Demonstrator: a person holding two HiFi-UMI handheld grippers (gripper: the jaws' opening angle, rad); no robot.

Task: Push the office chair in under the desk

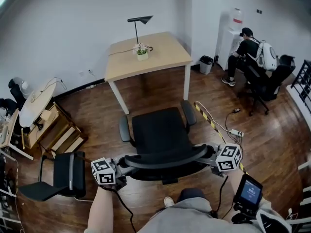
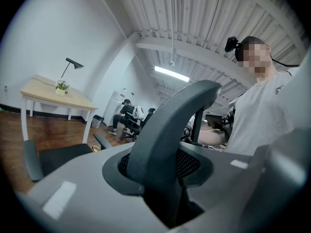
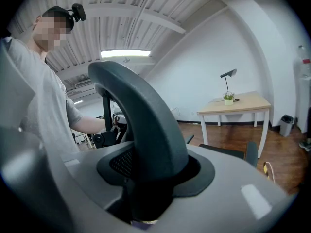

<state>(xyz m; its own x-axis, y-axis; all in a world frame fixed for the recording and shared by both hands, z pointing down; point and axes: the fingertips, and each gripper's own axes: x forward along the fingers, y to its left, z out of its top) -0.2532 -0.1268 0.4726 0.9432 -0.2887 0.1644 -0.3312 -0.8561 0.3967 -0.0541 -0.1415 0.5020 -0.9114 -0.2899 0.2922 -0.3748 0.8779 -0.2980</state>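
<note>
A black office chair (image 1: 158,132) stands on the wood floor a little in front of a light wooden desk (image 1: 160,57), its seat facing the desk. My left gripper (image 1: 122,166) is shut on the left end of the curved backrest rim (image 1: 165,158), and my right gripper (image 1: 210,154) is shut on the right end. In the left gripper view the backrest rim (image 2: 170,125) rises from between the jaws of the left gripper (image 2: 160,178). In the right gripper view the backrest rim (image 3: 141,115) does the same at the right gripper (image 3: 146,178). A lamp (image 1: 139,21) and a small plant (image 1: 141,51) stand on the desk.
A yellow-black floor strip (image 1: 208,120) and a power strip (image 1: 236,132) lie right of the chair. At the left are a folded black seat (image 1: 63,176), a wooden rack (image 1: 53,130) and a white board (image 1: 36,103). A person (image 1: 248,52) sits at the back right, near a bin (image 1: 206,64).
</note>
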